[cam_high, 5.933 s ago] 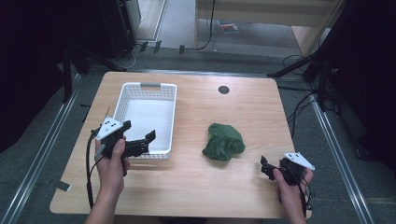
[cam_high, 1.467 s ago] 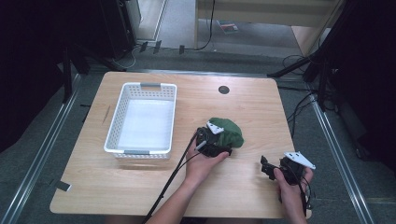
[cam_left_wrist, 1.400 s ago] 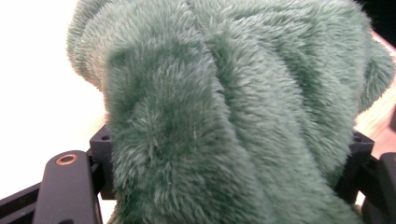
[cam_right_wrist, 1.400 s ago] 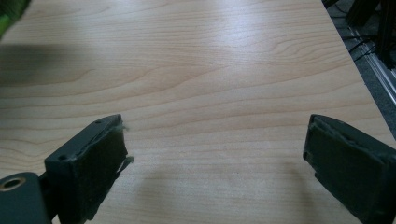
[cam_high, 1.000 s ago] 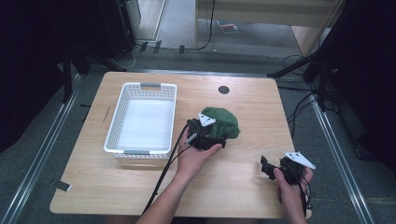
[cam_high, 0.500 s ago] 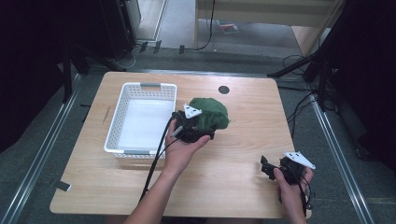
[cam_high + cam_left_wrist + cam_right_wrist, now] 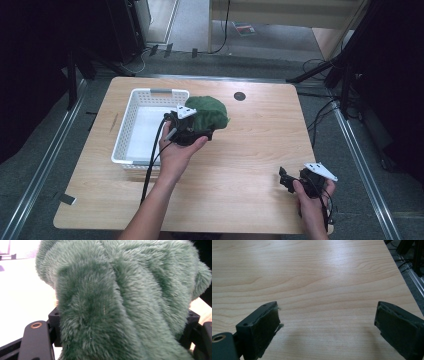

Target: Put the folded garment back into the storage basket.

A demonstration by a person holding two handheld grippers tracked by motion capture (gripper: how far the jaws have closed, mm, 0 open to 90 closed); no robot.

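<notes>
Currently, the left gripper (image 7: 202, 131) is clenched on the green plush cloth (image 7: 207, 112), which bulges out beyond the jaws as a bunched mass. In the left gripper view, the cloth (image 7: 120, 297) covers both jaws, and its fleecy pile hides the pads. In the high view, the cloth is held at the right-hand rim of the white plastic basket (image 7: 131, 122), just beside its long wall; whether it touches the rim cannot be told. The basket stands on the left part of the wooden table (image 7: 260, 150), with a grey handle at its far end. The cable of the left gripper trails down along the person's forearm.

The right gripper (image 7: 284, 179) is at the near right part of the table, well apart from the cloth and the basket. In the right gripper view, its jaws stand wide apart over bare wood, released, with nothing between the pads (image 7: 270, 333).
</notes>
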